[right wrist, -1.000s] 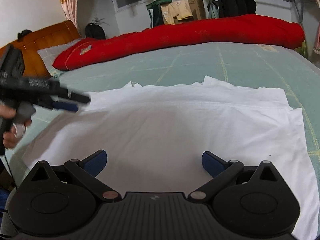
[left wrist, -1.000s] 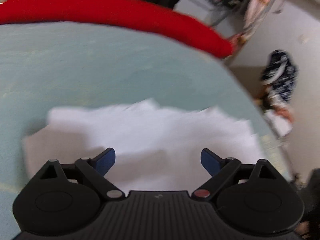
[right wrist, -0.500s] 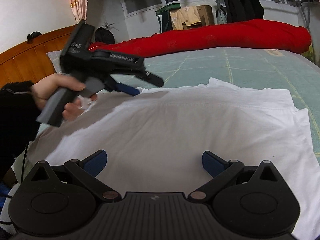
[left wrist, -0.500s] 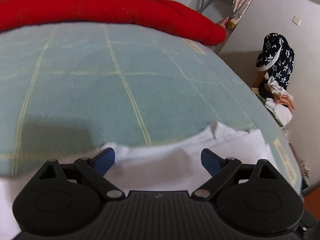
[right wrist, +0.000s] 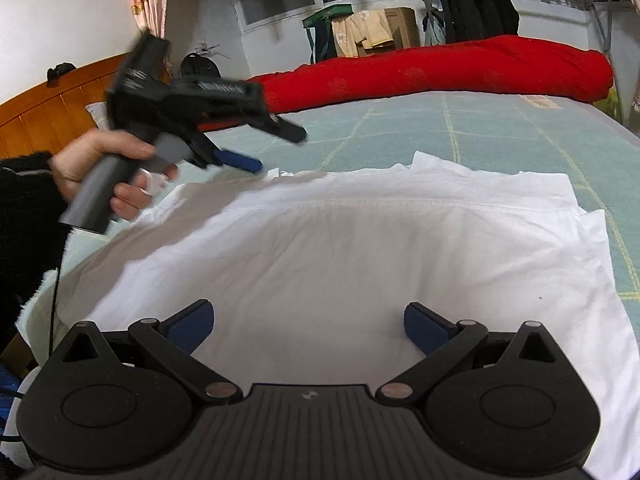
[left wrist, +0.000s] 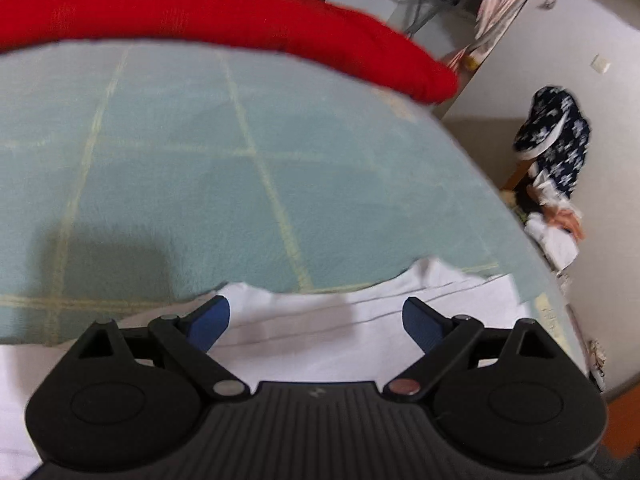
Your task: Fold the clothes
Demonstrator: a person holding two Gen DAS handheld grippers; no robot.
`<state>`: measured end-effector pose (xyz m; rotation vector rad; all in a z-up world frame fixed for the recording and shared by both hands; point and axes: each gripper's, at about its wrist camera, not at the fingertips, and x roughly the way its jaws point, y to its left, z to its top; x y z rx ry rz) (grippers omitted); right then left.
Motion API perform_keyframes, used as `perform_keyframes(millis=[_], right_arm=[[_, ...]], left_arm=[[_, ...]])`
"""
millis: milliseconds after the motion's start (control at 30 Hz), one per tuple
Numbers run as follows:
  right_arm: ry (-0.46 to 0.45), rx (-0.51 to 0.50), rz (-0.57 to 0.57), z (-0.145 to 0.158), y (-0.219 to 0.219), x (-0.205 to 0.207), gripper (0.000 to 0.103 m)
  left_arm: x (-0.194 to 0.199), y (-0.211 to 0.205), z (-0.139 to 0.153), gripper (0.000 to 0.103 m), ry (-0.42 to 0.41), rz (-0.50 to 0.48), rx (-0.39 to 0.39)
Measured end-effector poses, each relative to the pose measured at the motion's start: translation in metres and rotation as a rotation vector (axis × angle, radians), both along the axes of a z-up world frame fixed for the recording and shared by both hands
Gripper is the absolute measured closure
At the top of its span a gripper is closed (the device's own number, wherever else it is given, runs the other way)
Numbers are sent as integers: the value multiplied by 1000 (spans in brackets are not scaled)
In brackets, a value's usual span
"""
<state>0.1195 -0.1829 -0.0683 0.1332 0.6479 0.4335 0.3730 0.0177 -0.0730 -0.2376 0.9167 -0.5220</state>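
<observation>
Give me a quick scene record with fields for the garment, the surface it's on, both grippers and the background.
garment: white shirt, spread flat, partly folded at its far edge
surface: pale green checked bedspread
left gripper: open, held in a hand over the shirt's far left edge, holding nothing
right gripper: open, above the shirt's near part, holding nothing
background: red quilt rolled along the bed's far side; wooden headboard at left

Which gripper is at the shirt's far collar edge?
The left gripper, hand-held over the white shirt at its far edge. The right gripper hangs over the near part, open.
</observation>
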Motion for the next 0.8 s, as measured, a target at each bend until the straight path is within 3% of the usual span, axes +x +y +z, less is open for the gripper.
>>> perform_keyframes(millis=[67,267,467,633,800], right_arm=[[5,2,0,4,-3,-2,0],[-28,-9,-9,32,-25,6,0],[-110,-71,52,58,-30,62,0],[-70,-90,95,45,-19,126,0],[39,-91,131,13,-11,180,0]], left_arm=[[3,-5,-7,10,-13,8,19],[-30,-4,30,10,-112,-8,115],[-89,35,37,10,-131,105,163],[-136,54,31,9,-162,152,183],[-140,66,19,9,-150,199,166]])
